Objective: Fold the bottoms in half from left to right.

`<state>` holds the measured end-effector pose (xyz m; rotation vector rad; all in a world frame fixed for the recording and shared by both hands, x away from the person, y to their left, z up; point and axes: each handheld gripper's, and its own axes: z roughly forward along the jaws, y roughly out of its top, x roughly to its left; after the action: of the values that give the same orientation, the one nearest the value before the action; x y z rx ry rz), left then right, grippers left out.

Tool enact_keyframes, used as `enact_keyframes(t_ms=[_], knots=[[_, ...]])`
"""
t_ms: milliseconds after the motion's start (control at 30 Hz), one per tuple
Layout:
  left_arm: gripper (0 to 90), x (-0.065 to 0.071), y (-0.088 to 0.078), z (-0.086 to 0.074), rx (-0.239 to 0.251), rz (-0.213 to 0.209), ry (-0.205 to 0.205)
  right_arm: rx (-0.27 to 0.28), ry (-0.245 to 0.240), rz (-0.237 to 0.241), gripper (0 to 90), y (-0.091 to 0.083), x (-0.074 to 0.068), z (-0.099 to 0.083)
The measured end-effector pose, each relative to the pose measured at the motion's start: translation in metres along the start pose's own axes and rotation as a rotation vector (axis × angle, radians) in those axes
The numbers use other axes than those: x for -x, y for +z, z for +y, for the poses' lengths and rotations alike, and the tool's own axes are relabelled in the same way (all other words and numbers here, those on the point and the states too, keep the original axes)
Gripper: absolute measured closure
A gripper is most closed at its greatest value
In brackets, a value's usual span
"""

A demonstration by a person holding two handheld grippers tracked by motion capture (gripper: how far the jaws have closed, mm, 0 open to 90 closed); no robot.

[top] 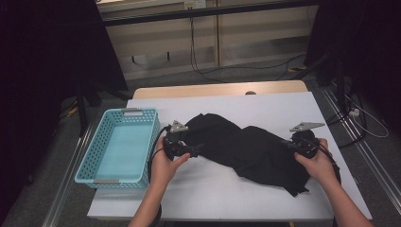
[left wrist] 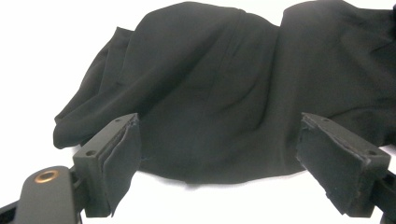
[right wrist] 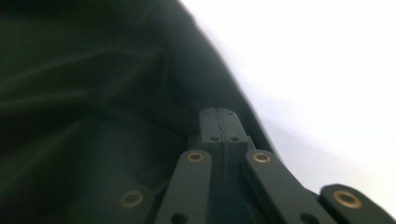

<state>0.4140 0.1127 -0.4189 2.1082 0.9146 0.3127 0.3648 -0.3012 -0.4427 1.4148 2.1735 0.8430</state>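
The black garment [top: 250, 149] lies crumpled across the middle of the white surface [top: 227, 198], just right of the teal basket [top: 118, 146]. The right tool [right wrist: 218, 122] has its jaws pressed together at the cloth's right edge, though whether any fabric is pinched between them is hard to tell, while the left tool [left wrist: 219, 149] stands wide open with the cloth's edge between its jaws, unclamped. If the right pinch holds only a thin fold or nothing, a pull could slip free, and a one-sided lift would likely drag the cloth into a bunch.

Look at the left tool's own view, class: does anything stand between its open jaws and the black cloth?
Nothing visible does. The left tool has its jaws wide apart, and the black cloth lies directly ahead on the white table with bare surface between.
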Motion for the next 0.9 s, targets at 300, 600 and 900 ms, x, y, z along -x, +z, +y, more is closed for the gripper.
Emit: enact_keyframes(t_ms=[300, 600, 900], knots=[[15.1, -0.004, -0.002, -0.002, 0.004, 0.004, -0.011, 0.02, 0.046, -0.005, 62.5, 0.004, 0.011, 0.001], [14.9, -0.002, -0.004, -0.001, 0.004, 0.003, -0.007, 0.065, 0.05, 0.038, 47.3, -0.026, -0.005, -0.013], [14.8, 0.005, -0.003, 0.001, -0.006, -0.012, 0.014, 0.072, -0.023, 0.101, 34.5, -0.05, -0.047, -0.03]])
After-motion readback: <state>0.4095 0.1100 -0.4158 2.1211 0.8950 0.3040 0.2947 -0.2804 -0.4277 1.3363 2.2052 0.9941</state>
